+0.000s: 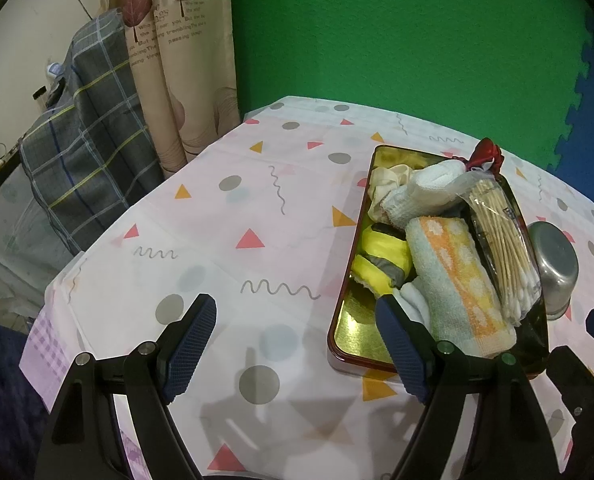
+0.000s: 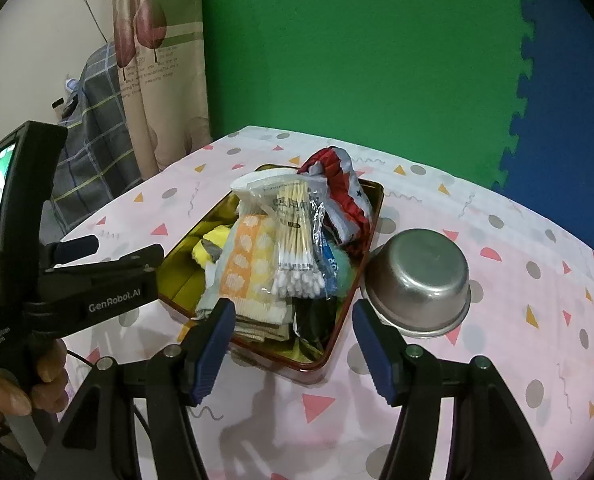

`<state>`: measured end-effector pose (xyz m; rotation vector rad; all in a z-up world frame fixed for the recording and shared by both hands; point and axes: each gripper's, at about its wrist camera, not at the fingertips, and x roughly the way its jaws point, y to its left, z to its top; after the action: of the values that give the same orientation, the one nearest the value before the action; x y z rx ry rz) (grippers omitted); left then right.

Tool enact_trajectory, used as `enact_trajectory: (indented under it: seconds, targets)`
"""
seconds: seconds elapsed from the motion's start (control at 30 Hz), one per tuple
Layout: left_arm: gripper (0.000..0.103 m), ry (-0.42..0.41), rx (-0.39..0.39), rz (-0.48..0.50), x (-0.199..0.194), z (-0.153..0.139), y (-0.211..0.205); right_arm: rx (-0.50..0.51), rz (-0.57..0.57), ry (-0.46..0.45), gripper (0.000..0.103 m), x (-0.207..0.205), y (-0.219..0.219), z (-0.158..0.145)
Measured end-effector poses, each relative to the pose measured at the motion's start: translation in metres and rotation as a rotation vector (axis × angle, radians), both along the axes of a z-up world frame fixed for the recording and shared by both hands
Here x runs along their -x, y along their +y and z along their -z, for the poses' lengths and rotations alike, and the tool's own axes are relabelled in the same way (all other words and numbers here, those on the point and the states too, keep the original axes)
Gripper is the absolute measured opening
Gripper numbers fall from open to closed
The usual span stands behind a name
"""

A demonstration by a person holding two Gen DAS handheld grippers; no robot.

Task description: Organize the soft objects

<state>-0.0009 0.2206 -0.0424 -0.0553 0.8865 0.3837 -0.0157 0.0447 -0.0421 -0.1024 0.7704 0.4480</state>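
A gold-lined tin tray with a dark red rim (image 1: 343,330) (image 2: 371,216) sits on the table, full of soft things: an orange and pale blue rolled towel (image 1: 453,276) (image 2: 253,264), a white rolled cloth (image 1: 425,188), a yellow and grey cloth (image 1: 381,260) (image 2: 207,248), a red and white cloth (image 1: 485,156) (image 2: 343,188), and a bag of cotton swabs (image 1: 501,240) (image 2: 297,236). My left gripper (image 1: 297,344) is open and empty above the table, left of the tray. My right gripper (image 2: 291,344) is open and empty just before the tray's near end.
An upturned steel bowl (image 2: 419,280) (image 1: 553,268) stands right of the tray. The table wears a pink patterned cloth (image 1: 225,216). A green and blue foam wall (image 2: 377,60) is behind; a curtain (image 1: 177,60) and plaid bedding (image 1: 85,136) are to the left.
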Motion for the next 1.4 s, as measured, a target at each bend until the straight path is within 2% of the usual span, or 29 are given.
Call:
enact_trajectory:
  seconds: [1.4]
  targets:
    - [0.079,0.005,0.000,0.007,-0.0003,0.0002,-0.0010,0.014,-0.006,0.028,0.062,0.0010,0.0040,0.0071]
